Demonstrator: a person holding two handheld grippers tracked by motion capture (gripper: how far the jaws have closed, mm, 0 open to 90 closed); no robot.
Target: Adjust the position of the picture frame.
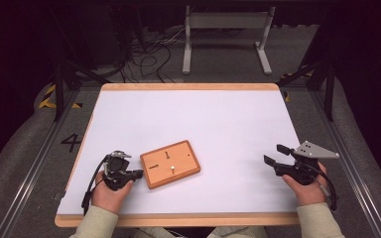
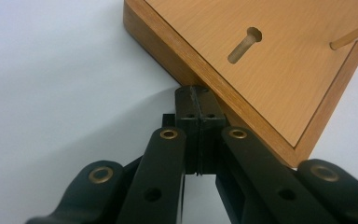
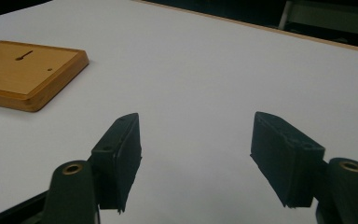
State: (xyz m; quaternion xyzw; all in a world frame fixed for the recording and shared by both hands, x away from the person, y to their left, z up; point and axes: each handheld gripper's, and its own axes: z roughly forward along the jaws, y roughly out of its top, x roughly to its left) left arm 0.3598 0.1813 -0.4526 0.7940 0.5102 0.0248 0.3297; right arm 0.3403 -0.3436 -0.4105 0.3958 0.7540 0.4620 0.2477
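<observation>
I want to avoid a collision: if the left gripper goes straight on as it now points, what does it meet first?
The wooden board: the shut left gripper already sits at its side edge, seemingly touching it.

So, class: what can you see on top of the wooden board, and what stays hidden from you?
On the wooden board lie a dowel in a keyhole-shaped slot, a second slot and one upright peg. The shut left gripper covers part of the board's edge; its underside is hidden.

Only readable thing I can spot is a black "4" (image 1: pixel 71 142) marked on the grey floor, off to the left of the left gripper (image 1: pixel 138 174).
</observation>
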